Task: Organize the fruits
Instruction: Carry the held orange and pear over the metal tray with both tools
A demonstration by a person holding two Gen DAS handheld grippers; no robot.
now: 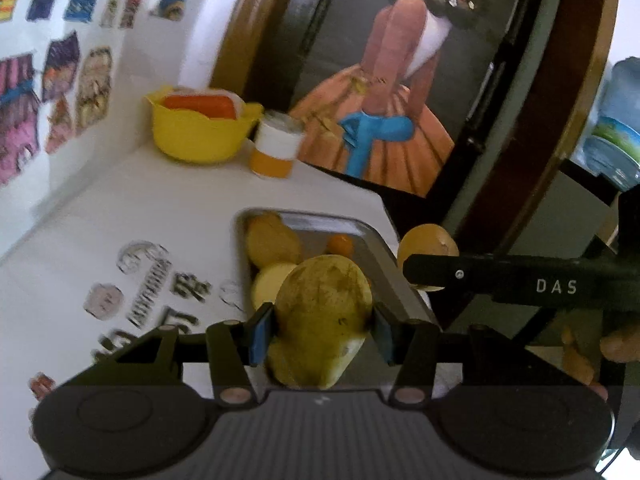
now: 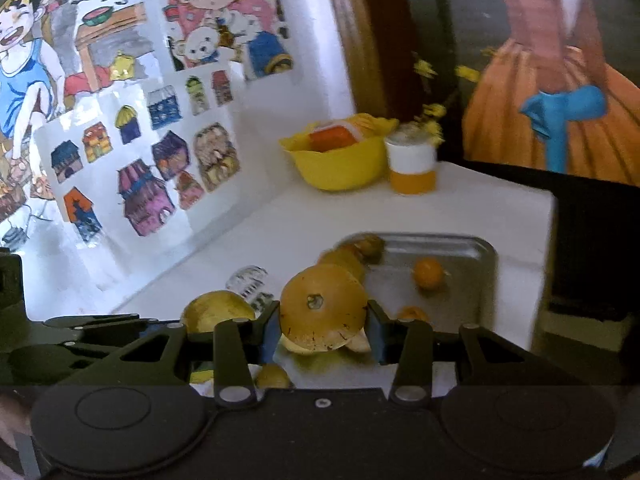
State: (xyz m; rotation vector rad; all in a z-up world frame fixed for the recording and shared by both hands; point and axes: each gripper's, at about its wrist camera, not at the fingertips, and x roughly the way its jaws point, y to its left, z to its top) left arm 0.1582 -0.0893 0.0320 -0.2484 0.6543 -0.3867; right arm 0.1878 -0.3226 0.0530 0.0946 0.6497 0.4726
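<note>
Clamped in the left gripper (image 1: 322,330) is a greenish fruit (image 1: 324,312), perhaps a mango; an orange (image 2: 322,308) is gripped by the right gripper (image 2: 322,330) near the metal tray (image 2: 476,280).

A tray (image 2: 476,248) sits on the counter (image 2: 320,216) near its right edge, holding several fruits (image 1: 272,240). At the far edge a bowl (image 2: 336,168) stands just left of a cup (image 2: 412,164)
</note>
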